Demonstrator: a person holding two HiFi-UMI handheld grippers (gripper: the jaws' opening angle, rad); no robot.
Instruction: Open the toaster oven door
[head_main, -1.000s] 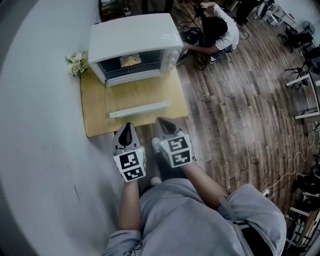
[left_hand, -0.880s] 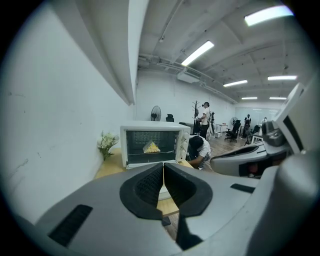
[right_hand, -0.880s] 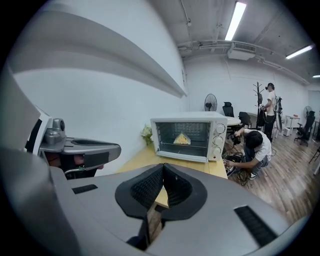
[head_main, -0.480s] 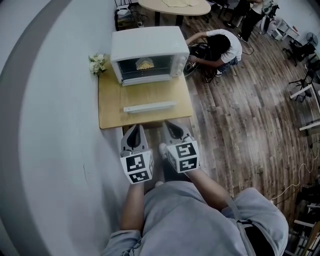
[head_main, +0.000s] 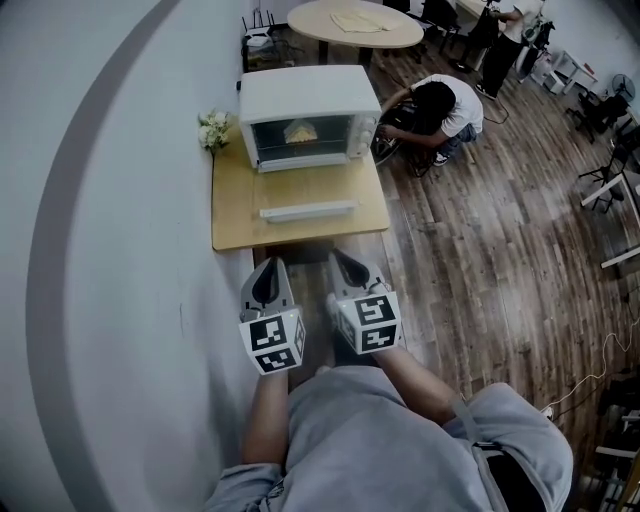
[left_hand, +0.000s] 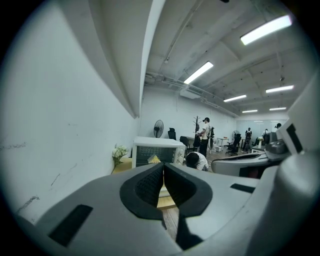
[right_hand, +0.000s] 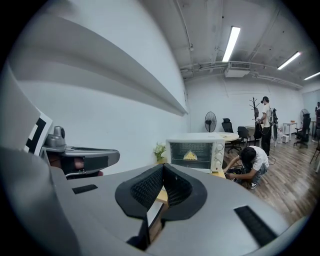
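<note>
Fingers (left_hand: 148, 189) of the left gripper (left_hand: 163, 166) are closed together, with nothing held. Right gripper (right_hand: 162, 169): likewise closed and empty. Just ahead: near edge of the wooden table (head_main: 240, 205). Further on: a white bar (head_main: 308, 210) is laid across the tabletop. Well ahead, at the far end: toaster oven (head_main: 310, 100), door (head_main: 300, 142) shut. Risk judged: the handle cannot be taken unless the jaws are opened. The oven may be dragged forward by the pull.

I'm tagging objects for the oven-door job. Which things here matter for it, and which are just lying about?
For the job: toaster oven, its door, left gripper, right gripper, both with jaws shut.
Just lying about: flowers, white bar on the wooden table, round table, crouching person.
</note>
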